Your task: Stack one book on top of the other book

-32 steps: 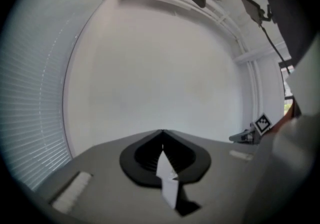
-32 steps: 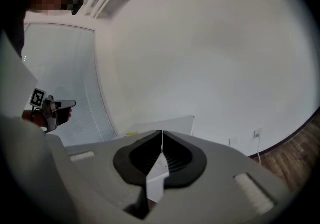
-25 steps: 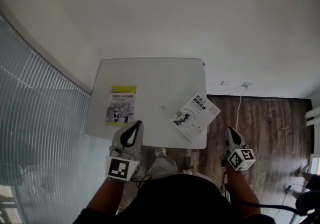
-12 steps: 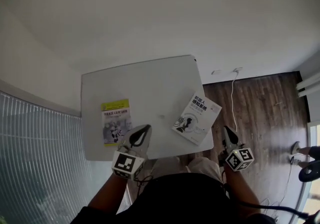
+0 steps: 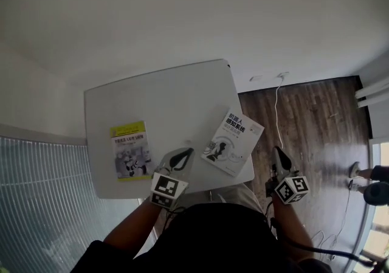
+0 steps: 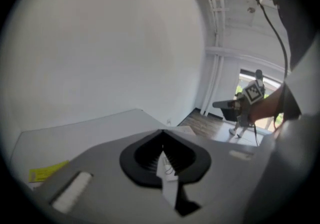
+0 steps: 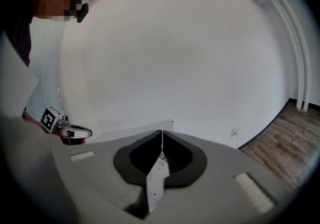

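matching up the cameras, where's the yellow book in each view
head view: the yellow book lies flat on the left part of the table.
left gripper view: only its yellow top edge shows, at lower left.
right gripper view: not in it.
shared landmark: the table, in the left gripper view and the right gripper view too.

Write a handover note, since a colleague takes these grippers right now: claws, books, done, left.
Left claw: shut, empty, over the white table by its near edge, between the books.
Right claw: shut, empty, beside the table's right edge, over the floor.
Yellow-topped book lies at the table's left; white book lies askew at its near right corner, apart.
Done: nothing stacked. Left: lift one book onto the other.
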`<state>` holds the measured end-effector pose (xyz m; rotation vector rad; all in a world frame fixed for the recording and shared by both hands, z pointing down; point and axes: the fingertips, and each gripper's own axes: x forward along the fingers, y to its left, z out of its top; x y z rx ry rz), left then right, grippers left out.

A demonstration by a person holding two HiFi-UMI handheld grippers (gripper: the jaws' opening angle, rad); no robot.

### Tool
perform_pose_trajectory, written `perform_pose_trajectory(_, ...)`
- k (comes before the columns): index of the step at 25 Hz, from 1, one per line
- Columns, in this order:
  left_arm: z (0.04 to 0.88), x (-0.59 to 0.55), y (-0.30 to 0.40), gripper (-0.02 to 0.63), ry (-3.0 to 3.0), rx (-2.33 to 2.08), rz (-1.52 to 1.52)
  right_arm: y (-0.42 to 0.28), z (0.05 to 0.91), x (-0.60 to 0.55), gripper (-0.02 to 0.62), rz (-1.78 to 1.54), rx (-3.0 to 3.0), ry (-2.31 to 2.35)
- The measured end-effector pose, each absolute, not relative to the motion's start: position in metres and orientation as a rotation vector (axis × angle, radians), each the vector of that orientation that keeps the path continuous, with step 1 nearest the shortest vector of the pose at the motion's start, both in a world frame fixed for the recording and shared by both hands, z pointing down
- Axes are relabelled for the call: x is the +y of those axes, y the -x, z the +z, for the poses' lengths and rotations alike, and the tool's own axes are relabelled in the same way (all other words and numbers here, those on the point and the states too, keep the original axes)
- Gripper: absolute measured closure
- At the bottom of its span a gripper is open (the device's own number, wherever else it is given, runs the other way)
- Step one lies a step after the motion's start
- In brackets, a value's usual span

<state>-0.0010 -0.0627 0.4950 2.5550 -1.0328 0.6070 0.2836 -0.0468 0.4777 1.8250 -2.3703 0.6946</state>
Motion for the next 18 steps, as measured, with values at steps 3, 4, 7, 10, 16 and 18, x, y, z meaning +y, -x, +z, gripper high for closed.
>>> perform_pose_trajectory(3,0.528,-0.049,-0.019,0.601,-2.486,-0.932,0.662,-0.282,0.491,-0.060,0.589,0.722,-2.375,-1.760)
perform_pose_trajectory(4,0.539,-0.044,-0.026,0.601,-2.460,-0.900,0.673,-0.281,0.495,-0.063,0.589,0.721,-2.386,-1.724)
perform_pose_trajectory(7,0.569,-0.037,-0.039,0.601,-2.378,-0.859,0.734,-0.275,0.510,-0.072,0.578,0.719,-2.416,-1.614)
perform_pose_trajectory(10,0.588,-0.037,-0.047,0.601,-2.331,-0.851,0.792,-0.274,0.524,-0.079,0.552,0.762,-2.419,-1.598)
perform_pose_trajectory(16,0.616,-0.029,-0.053,0.601,-2.269,-0.790,0.904,-0.281,0.560,-0.090,0.512,0.897,-2.409,-1.616)
perform_pose_trajectory(18,0.621,-0.026,-0.055,0.601,-2.256,-0.771,0.930,-0.281,0.574,-0.092,0.475,0.968,-2.403,-1.605)
